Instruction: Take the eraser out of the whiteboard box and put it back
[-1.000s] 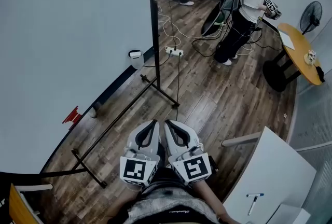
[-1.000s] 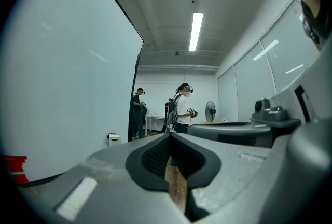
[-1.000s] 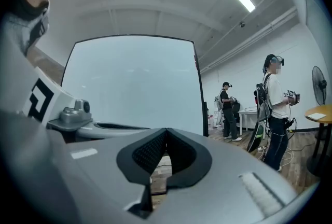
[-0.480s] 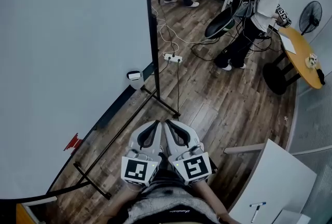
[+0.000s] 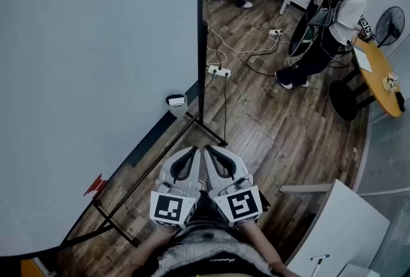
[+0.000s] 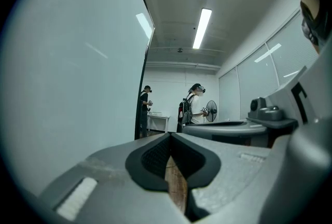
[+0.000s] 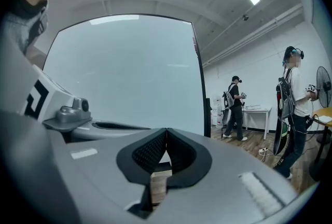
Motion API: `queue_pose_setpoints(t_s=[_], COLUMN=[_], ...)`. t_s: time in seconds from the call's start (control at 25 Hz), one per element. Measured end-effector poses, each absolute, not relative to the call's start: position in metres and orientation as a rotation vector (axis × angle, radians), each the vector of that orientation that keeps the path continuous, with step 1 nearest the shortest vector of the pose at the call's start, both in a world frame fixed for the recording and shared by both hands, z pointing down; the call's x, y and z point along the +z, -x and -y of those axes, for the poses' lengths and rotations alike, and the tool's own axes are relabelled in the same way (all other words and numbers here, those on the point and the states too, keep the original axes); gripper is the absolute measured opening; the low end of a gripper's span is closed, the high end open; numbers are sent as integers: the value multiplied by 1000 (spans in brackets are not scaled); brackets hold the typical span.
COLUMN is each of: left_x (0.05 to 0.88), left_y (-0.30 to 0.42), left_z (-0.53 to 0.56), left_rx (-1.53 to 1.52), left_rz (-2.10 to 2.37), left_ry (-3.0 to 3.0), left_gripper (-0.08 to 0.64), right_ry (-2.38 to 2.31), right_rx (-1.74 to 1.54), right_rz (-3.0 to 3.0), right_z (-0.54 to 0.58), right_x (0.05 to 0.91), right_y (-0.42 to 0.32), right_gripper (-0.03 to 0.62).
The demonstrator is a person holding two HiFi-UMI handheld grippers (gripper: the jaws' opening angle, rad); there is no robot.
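Observation:
A large whiteboard (image 5: 96, 77) on a black floor stand fills the left of the head view. A small white box (image 5: 175, 100) hangs at its lower edge; I cannot make out the eraser in it. My left gripper (image 5: 193, 151) and right gripper (image 5: 207, 151) are held side by side near the view's bottom centre, short of the box and to its right. Both are shut with nothing between the pads. In the left gripper view the left gripper (image 6: 169, 135) points past the board's edge. The right gripper (image 7: 166, 130) faces the whiteboard (image 7: 129, 72).
The stand's black legs (image 5: 115, 221) cross the wooden floor below the board. A red clip (image 5: 96, 184) sits on the board's lower edge. A power strip (image 5: 218, 69) and cables lie beyond. A person (image 5: 333, 19) stands at a round table (image 5: 378, 70); a white table (image 5: 339, 231) is at lower right.
Both grippers have travelled together along the whiteboard, still shut and side by side. The white box now sits lower in the head view and nearer to them. The person at the back has shifted right.

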State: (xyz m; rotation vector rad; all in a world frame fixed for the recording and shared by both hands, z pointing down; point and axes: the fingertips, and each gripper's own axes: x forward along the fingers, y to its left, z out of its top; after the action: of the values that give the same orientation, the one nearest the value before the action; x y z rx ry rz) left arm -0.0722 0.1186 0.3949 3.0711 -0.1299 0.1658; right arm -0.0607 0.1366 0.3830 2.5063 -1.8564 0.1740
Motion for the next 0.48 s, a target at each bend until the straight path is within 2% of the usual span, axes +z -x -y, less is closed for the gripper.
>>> queue_pose_setpoints(t_s=[0.48], left_x=[398], left_y=[85], left_z=[-69], left_rx=[169], left_rz=[242], left_ry=[-3030], left_gripper=[2], right_ry=[-2447], right_rx=[197], right_rz=[1886], right_z=[-95], right_x=[390], right_y=[65], right_gripper=[3])
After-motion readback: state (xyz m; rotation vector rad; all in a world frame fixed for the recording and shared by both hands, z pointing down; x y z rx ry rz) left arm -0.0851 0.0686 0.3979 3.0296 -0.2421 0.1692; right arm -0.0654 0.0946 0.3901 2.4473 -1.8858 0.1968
